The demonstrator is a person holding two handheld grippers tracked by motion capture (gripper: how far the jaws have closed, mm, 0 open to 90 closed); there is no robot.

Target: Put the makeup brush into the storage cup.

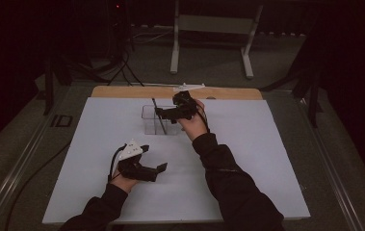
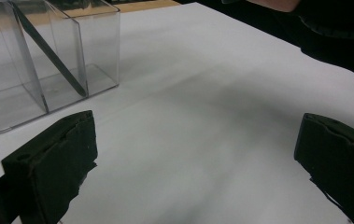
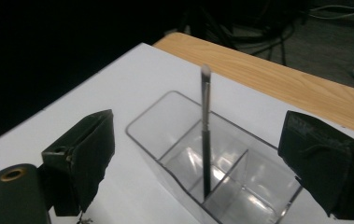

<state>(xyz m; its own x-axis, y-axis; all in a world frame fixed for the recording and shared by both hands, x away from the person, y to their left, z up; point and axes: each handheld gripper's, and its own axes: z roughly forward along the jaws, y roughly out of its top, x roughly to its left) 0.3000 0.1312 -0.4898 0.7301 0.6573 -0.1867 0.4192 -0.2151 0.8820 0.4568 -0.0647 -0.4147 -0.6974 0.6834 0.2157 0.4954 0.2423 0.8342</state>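
A clear plastic organiser box (image 1: 147, 120) with dividers stands on the white table sheet toward the back. A thin dark stick with a pale tip (image 3: 206, 135) stands in one compartment, leaning slightly (image 2: 48, 53). My right gripper (image 3: 200, 144) hovers over the box with its jaws wide apart on either side of the stick, touching neither it nor the box; it is open. In the high view the right gripper (image 1: 161, 113) points left from the box's right end. My left gripper (image 1: 153, 158) rests lower left on the sheet, open with nothing between its jaws (image 2: 198, 158), and the box (image 2: 39, 60) lies off to its upper left.
The white sheet (image 1: 247, 159) covers the table, with a strip of wooden edge (image 1: 122, 91) at the back. The person's dark right sleeve (image 2: 333, 32) reaches across on the right. Behind the table, a white stand (image 1: 209, 29) and cables (image 1: 122, 67) are on the floor.
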